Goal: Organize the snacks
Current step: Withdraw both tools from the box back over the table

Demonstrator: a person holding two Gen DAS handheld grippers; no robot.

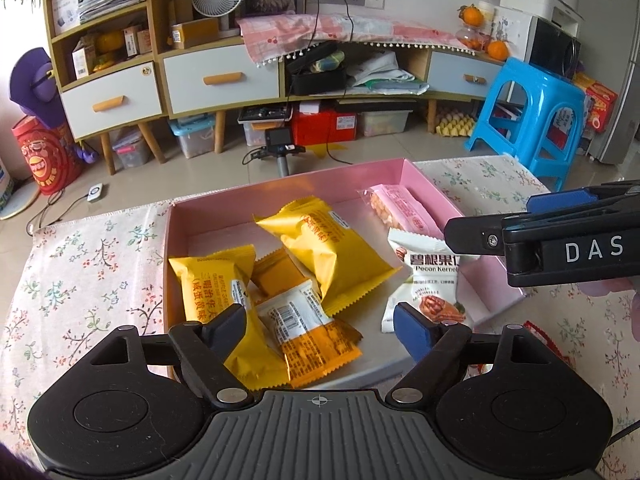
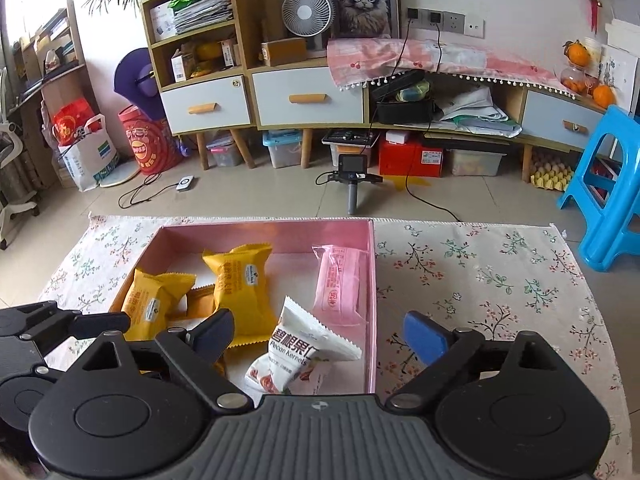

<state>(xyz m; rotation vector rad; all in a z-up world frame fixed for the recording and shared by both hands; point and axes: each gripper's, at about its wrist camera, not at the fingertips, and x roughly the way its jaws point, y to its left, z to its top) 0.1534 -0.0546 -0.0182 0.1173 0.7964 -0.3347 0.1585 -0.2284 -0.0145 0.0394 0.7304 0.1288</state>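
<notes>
A pink box stands on the flowered tablecloth and holds several snack packets. Inside are two yellow packets, an orange-and-white packet, a pink packet and a white pecan packet. My left gripper hovers open over the box's near side; the orange-and-white packet lies below it, untouched. My right gripper is open above the pecan packet, which leans in the near right corner of the box. The right gripper also shows from the side in the left wrist view.
A red wrapper lies on the cloth right of the box. The cloth right of the box is bare. Beyond the table are a small camera on a stand, a blue stool and a low cabinet.
</notes>
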